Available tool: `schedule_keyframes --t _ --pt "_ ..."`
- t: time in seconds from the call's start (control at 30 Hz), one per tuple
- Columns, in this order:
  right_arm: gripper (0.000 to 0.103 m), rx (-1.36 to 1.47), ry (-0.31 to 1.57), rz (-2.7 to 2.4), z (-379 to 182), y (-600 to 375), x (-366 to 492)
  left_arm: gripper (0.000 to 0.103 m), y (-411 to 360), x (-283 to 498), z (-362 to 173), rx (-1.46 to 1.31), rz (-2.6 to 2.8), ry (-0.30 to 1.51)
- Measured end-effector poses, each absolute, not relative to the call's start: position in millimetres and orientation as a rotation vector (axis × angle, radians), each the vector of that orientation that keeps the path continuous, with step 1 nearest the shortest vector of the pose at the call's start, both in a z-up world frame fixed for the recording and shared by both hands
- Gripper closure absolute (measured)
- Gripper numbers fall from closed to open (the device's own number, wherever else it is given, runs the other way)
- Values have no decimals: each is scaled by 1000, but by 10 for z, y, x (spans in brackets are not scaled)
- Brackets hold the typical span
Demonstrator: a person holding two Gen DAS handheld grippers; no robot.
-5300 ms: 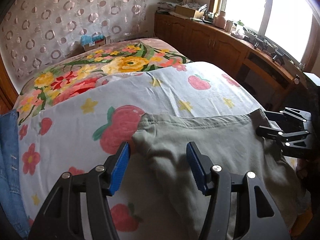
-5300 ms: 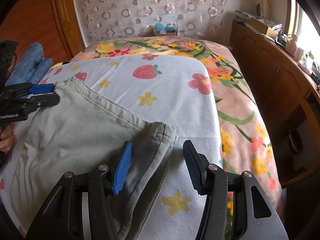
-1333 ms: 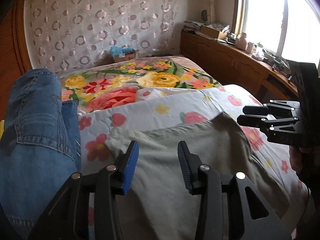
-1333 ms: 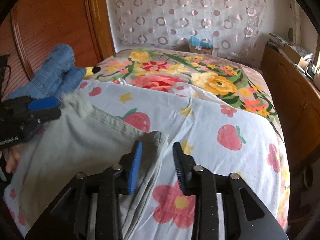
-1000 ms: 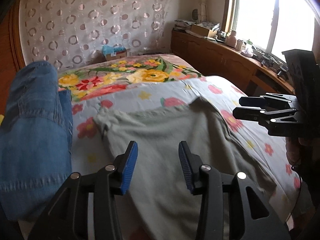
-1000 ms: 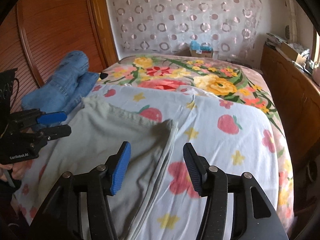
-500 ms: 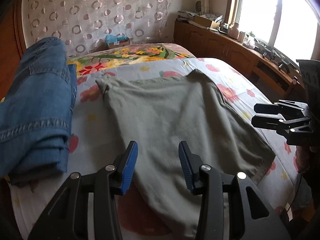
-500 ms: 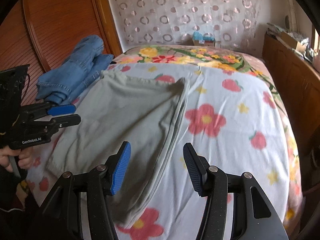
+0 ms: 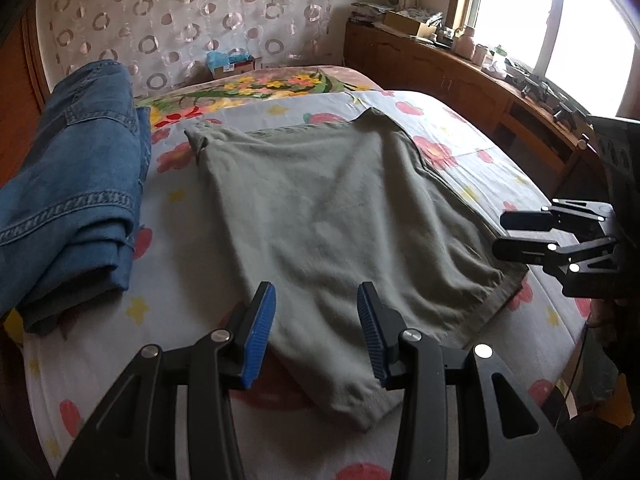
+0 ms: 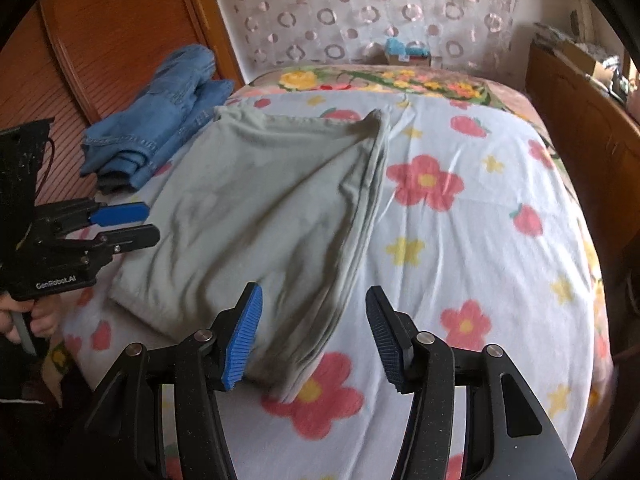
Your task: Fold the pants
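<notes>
Left wrist view: we see the grey-green pants [image 9: 332, 216] lying folded flat on the flower-print bedsheet [image 9: 180, 300], ahead of and under the left gripper [image 9: 316, 332]. Its jaws stand partly apart w/ nothing pinched; the near hem corner sits below them, not touching the blue pads [image 9: 260, 332].

Right wrist view: the right gripper [image 10: 312, 332] hangs over the pants' near right corner [image 10: 296, 376], jaws apart and empty; they have just been closing a little, the cloth below them but not clamped. Across from it the left gripper [image 10: 124, 224] shows side-on, held by a hand [image 10: 36, 320].

Step, as we judge it: one fold is laid down and both tools are free, lined up along the near hem for the next fold. Next move calls for each gripper to drop onto its own corner, pinch all layers together, then carry the hem away toward the far waistband edge.

Edges & room: the stacked fold edge runs ahead of the right gripper's left finger, so layers may slip apart if only the top is caught. The folded blue jeans [image 9: 68, 184] lie just beside the pants, left of the left gripper, so little room there. Right of the right gripper the sheet is open up to the wooden cabinet [image 10: 580, 120].
</notes>
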State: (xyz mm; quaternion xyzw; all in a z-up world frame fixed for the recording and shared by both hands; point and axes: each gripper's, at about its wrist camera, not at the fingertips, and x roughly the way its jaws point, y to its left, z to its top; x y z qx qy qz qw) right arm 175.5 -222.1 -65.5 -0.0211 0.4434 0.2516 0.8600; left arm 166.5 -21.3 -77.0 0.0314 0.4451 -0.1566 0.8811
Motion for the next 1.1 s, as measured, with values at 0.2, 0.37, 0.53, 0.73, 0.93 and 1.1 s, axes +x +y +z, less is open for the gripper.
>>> schedule_keyframes --t 0.2,0.37,0.53,0.73,0.93,1.1 --pt "57 -47 963 509 -712 -2206 1612 62 -248 1490 -805 68 -325 953" --pt "72 -10 987 523 -751 -2246 1570 62 -243 1351 -836 73 -314 962" --pt "87 35 1002 558 -768 -2236 1569 62 -185 1294 -926 55 -289 978" --pt "97 32 942 568 -637 -2168 1454 62 -135 1256 -937 35 -276 974" --pt "96 -2 944 538 -703 -2141 1422 62 -120 1222 -946 28 -287 952" --pt "70 -2 941 506 -776 -2172 1423 62 -80 1209 -1003 -9 -292 946"
